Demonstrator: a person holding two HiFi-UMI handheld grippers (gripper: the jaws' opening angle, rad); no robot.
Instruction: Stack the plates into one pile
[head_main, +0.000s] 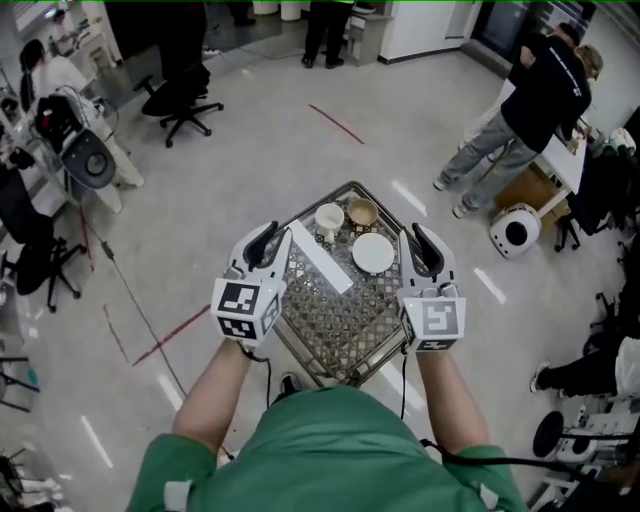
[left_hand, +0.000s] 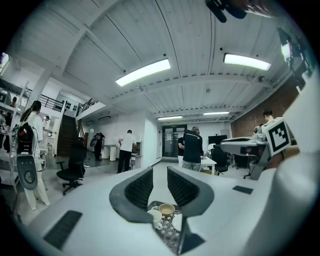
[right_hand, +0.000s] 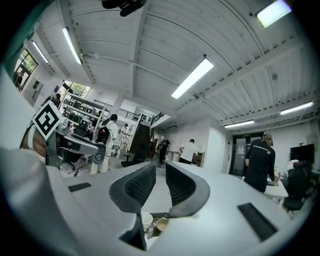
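Left gripper (head_main: 262, 245) and right gripper (head_main: 422, 245) are held out in front on bare forearms. They point level, side by side and well apart, one over each side of the square metal mesh table (head_main: 335, 325).

Left gripper (left_hand: 160, 172): jaws a narrow gap apart, nothing between them. Right gripper (right_hand: 160, 167): same, a slim gap, holding nothing.

The hands are hidden behind the gripper bodies. The table's near edge is covered by the person's green top (head_main: 330, 450).

In both gripper views the jaws block most of the table. Below the left jaws only the white mug (left_hand: 154, 216), the tan bowl (left_hand: 166, 208) and a sliver of the round white plate (left_hand: 176, 221) show. Below the right jaws only the mug (right_hand: 146, 219) and bowl (right_hand: 161, 225) show.

In the head view the plate (head_main: 373, 253) lies on the mesh, below and between the two sets of jaws and nearer the right ones. I cannot tell whether it is one plate or a pile.

The mug (head_main: 329, 217) and bowl (head_main: 362, 211) stand just beyond the plate; their contents are unclear. A flat white rectangular strip (head_main: 320, 257) lies nearer the left jaws.
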